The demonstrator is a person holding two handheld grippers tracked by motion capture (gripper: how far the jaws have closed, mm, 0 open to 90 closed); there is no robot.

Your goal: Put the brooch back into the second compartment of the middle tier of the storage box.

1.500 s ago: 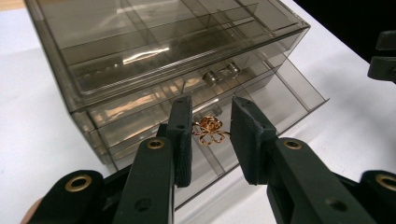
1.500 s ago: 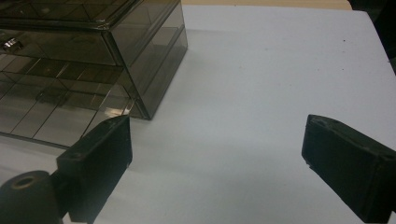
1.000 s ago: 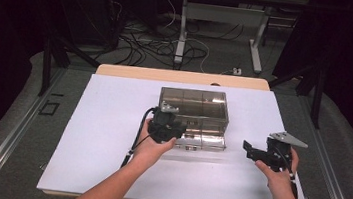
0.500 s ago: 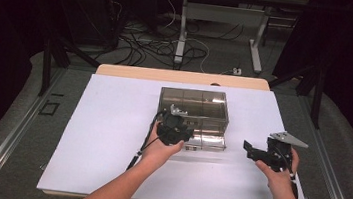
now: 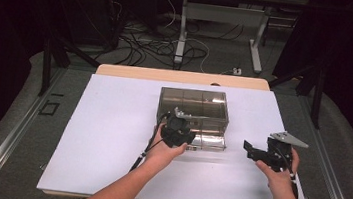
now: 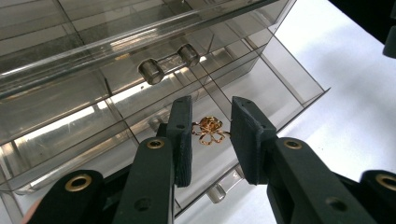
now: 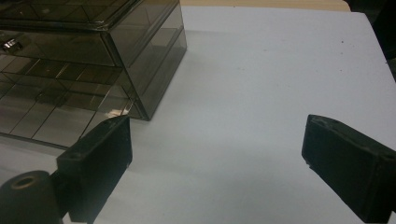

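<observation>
**Left gripper carrying a gold flower ornament over the open drawer of a jewellery organiser**

We see a smoked-acrylic drawer organiser (image 5: 193,112) standing on the white table (image 5: 109,142), near the middle of its far edge, with its lowest drawer (image 6: 261,93) pulled out toward the person so that the divided compartments lie open from above. In the left gripper view, the left gripper (image 6: 211,135) has its jaws drawn in about as far as they go, with a small gold flower-shaped ornament (image 6: 209,130) between them. It seems pinched at its edges, though we cannot tell how firmly. The ornament hangs above the drawer's compartments, just below the round knobs (image 6: 150,72) of the drawer above. We judge that the drawer was left extended so that the piece can pass to or from a cell without fouling the upper tiers. The right gripper (image 5: 258,153) rests near the table's right edge, well apart from the organiser, jaws spread wide and holding nothing (image 7: 215,154), presumably kept clear of the working hand.
</observation>
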